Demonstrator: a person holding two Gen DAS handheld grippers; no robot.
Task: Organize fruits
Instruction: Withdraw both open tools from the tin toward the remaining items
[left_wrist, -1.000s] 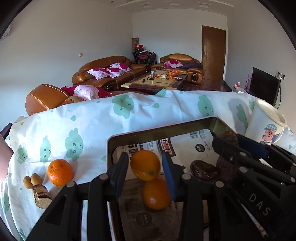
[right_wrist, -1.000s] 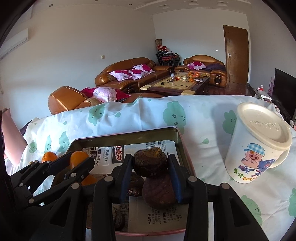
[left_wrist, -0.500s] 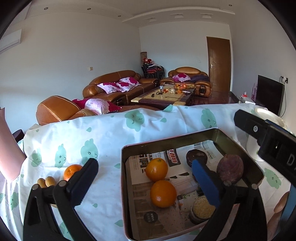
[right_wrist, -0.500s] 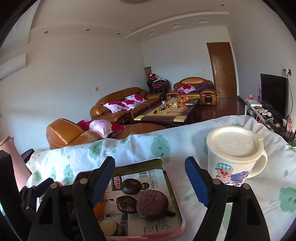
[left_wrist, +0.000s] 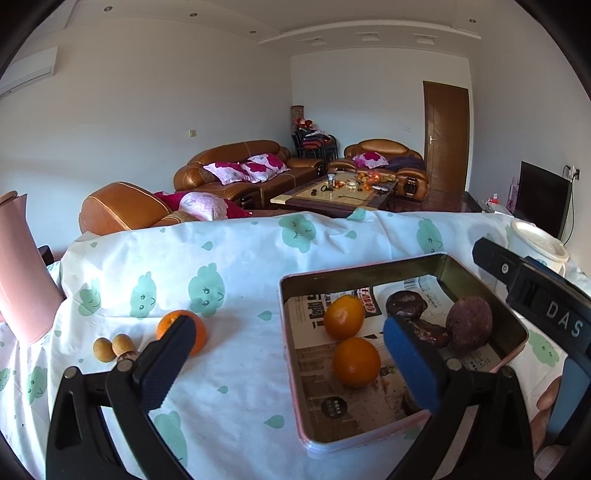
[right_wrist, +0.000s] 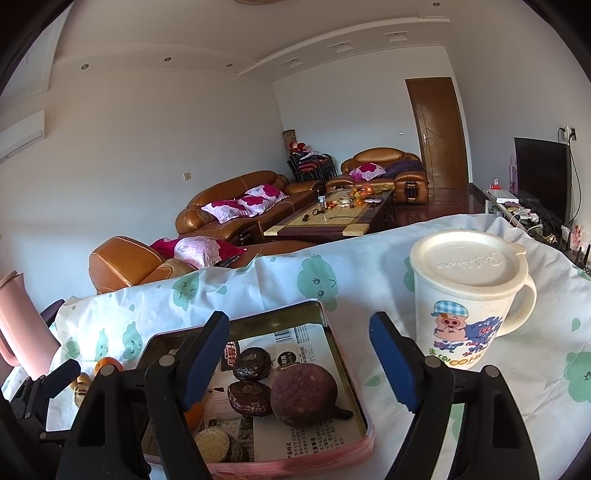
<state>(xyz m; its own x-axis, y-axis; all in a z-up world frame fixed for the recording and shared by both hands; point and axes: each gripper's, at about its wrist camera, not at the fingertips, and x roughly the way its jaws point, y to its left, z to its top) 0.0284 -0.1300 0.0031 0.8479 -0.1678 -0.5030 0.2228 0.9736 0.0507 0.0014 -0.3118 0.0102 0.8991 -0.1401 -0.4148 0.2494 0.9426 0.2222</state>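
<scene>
A metal tin (left_wrist: 291, 332) lined with newspaper holds two oranges (left_wrist: 344, 318) (left_wrist: 357, 362) on its left side and dark passion fruits (left_wrist: 469, 320) (right_wrist: 303, 394) on its right. My left gripper (left_wrist: 291, 362) is open and empty, raised above the tin's left edge. A third orange (left_wrist: 181, 330) and two small longans (left_wrist: 110, 346) lie on the cloth to the left. My right gripper (right_wrist: 299, 363) is open and empty, raised over the tin's (right_wrist: 321, 314) right side.
A lidded cartoon mug (right_wrist: 465, 299) stands right of the tin. A pink jug (left_wrist: 22, 269) stands at the table's left edge. The table wears a white cloth with green clouds (left_wrist: 221, 387). Sofas and a coffee table lie beyond.
Both grippers have opened and lifted back from the tin. The left let go of an orange and the right let go of a passion fruit; both fruits now rest in the tin.
</scene>
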